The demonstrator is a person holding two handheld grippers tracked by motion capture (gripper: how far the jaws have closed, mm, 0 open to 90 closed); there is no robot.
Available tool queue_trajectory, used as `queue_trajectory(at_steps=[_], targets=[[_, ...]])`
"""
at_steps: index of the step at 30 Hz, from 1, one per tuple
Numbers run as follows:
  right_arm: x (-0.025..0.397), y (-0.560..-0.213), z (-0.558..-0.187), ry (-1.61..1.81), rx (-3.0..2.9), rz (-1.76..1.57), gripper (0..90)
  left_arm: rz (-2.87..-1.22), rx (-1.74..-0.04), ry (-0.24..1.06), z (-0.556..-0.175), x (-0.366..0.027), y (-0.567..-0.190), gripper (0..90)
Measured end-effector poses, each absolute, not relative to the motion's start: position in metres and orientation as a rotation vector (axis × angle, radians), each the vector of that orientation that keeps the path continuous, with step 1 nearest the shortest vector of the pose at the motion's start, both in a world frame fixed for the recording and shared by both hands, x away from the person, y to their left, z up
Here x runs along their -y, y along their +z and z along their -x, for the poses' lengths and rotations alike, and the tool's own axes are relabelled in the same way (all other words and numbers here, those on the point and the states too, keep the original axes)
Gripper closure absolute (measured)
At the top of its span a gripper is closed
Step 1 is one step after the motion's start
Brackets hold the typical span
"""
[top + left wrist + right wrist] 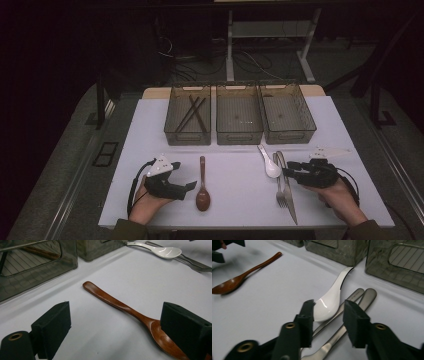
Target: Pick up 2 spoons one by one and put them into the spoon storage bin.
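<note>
A brown wooden spoon [202,189] lies on the white table [235,200], bowl toward me. My left gripper [190,185] rests just left of its bowl. In the left gripper view the jaws of my left gripper [117,326] stand wide open around the wooden spoon [120,304], whose bowl sits by the right jaw. A white ceramic spoon [269,163], a fork [279,186] and a knife [289,192] lie at the right. My right gripper [287,170] [329,315] hovers open over the two metal handles [355,295], its tips just short of the white spoon [332,300].
Three grey see-through bins [239,117] stand in a row at the back of the table. The left bin [187,131] holds dark chopsticks [194,112]; the middle and right bin [288,117] look bare. Open tabletop lies between the two spoons.
</note>
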State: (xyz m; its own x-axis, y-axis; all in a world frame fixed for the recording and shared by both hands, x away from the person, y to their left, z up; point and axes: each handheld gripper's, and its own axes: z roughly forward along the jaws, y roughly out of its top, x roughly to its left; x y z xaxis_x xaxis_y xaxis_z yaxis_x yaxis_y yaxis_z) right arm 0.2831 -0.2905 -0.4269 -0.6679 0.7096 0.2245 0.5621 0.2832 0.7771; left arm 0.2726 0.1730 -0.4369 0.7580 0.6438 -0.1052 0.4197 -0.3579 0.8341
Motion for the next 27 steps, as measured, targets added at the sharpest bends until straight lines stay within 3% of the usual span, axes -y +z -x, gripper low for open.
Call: queue_trajectory(at_steps=[10,27], targets=[[0.278,-0.425,-0.308,1.272,-2.419,-1.18,89.0,-2.034,-0.792,0.286,-0.273,-0.167,-0.439,0.0],[0.245,-0.429,-0.363,1.172,-2.43,-1.198,89.2,-2.068,-0.777,0.28,-0.274,-0.164,-0.442,0.0]])
